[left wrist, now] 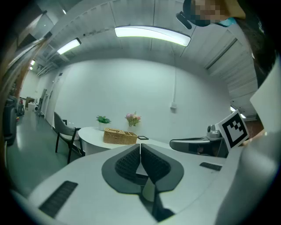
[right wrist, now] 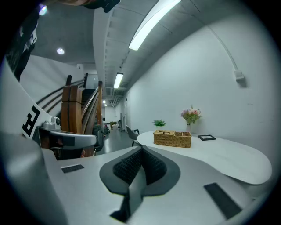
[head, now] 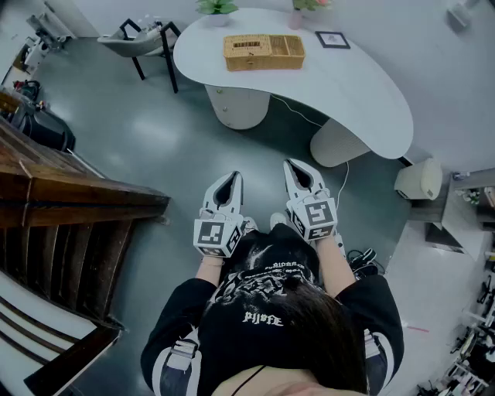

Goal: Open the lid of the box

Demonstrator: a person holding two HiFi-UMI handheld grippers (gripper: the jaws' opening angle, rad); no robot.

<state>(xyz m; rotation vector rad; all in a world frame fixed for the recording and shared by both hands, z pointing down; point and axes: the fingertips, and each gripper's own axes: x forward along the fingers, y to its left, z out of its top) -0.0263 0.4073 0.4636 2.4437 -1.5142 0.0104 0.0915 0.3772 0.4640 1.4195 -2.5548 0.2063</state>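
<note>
A woven wicker box [head: 264, 52] with a lid over its left part sits on the white curved table [head: 363, 100], far ahead of me. It also shows small in the left gripper view [left wrist: 119, 136] and in the right gripper view [right wrist: 172, 138]. My left gripper [head: 230, 182] and right gripper [head: 295, 172] are held side by side close to my body, well short of the table. Both have their jaws together with nothing between them.
A chair [head: 143, 42] stands left of the table. A wooden stair rail [head: 69, 193] runs along my left. Two potted plants [head: 218, 8] and a small framed picture [head: 332, 39] stand on the table's far side. A white bin [head: 419, 179] sits at right.
</note>
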